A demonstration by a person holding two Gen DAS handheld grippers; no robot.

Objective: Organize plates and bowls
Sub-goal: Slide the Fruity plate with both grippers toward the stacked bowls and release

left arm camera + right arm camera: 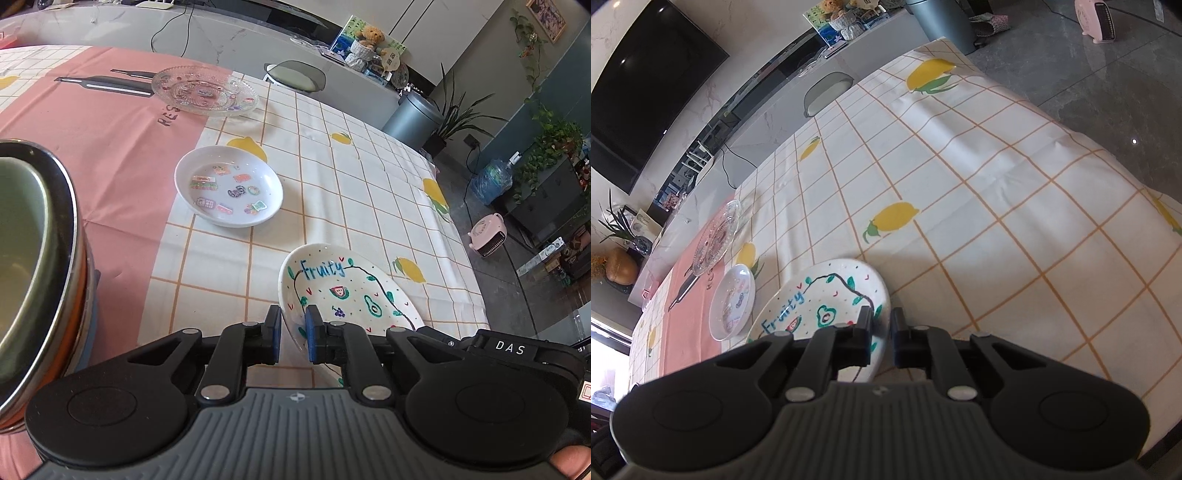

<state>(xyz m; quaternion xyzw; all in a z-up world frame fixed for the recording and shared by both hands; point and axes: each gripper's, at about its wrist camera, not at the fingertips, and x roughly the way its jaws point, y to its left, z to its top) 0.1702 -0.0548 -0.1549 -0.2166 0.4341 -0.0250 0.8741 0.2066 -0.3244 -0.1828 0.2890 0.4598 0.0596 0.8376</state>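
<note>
**Both grippers pinch the "Fruity" plate by opposite rims**

Left gripper [293, 334]: jaws narrow, blue pads either side of the near rim of the "Fruity" plate [351, 291]. Plate is tilted, far side raised off the tablecloth [332, 177]; its lettering reads upright from this side, long axis running away and to the right.

Right gripper [881, 336]: jaws narrow too, closed over the same plate's [827, 295] rim on the other side. Here the lettering slants up toward the right.

Left view only: a stack of metal bowls [33, 258] at the left edge, close to the camera, green inside, steel rim. The right gripper's body shows behind the plate's far side.

Both views: sticker plate [229, 186] [733, 301] flat on the cloth, near the held plate but apart from it; glass plate [205, 90] [718, 236] further on, over the pink panel.

Right view only: wide stretch of checked cloth to the right of the plate, running to the table edge, floor beyond. TV [646, 85] on the wall.

Left view: table edge drops off at right; grey bin [412, 114] and pink heater [487, 234] on the floor past it.
</note>
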